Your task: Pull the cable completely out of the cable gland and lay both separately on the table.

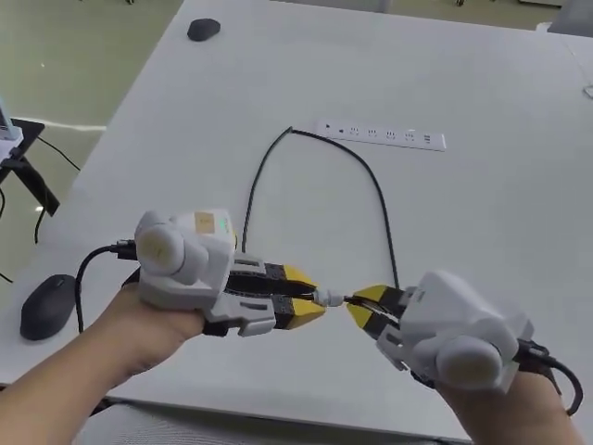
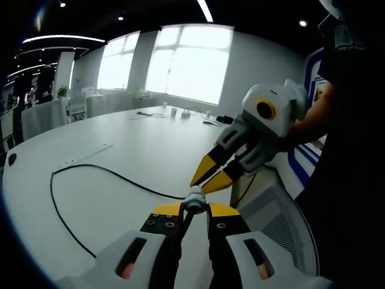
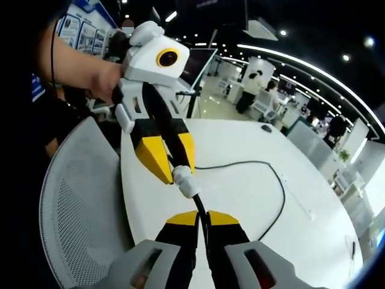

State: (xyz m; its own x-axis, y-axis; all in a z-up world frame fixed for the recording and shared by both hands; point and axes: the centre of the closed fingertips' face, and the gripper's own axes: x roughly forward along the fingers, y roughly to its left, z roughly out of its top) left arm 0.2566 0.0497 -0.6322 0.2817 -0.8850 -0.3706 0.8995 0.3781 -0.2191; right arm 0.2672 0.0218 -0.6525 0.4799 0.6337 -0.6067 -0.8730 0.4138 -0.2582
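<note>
place: open-plan office | broad white bench (image 1: pixel 491 83) under the jaws | white multi-socket power strip (image 1: pixel 380 134) beyond the jaws | black computer mouse (image 1: pixel 46 306) left of them | grey mesh chair (image 3: pixel 78 198) | tall windows (image 2: pixel 186 63) | ceiling light strips (image 3: pixel 313 67)

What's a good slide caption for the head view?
Left gripper clamps the cable gland while the right gripper grips the black cable beside it, over the white table.

Long black cable (image 1: pixel 377 190) in a loop, end inside small pale gland (image 1: pixel 326 298).
</note>
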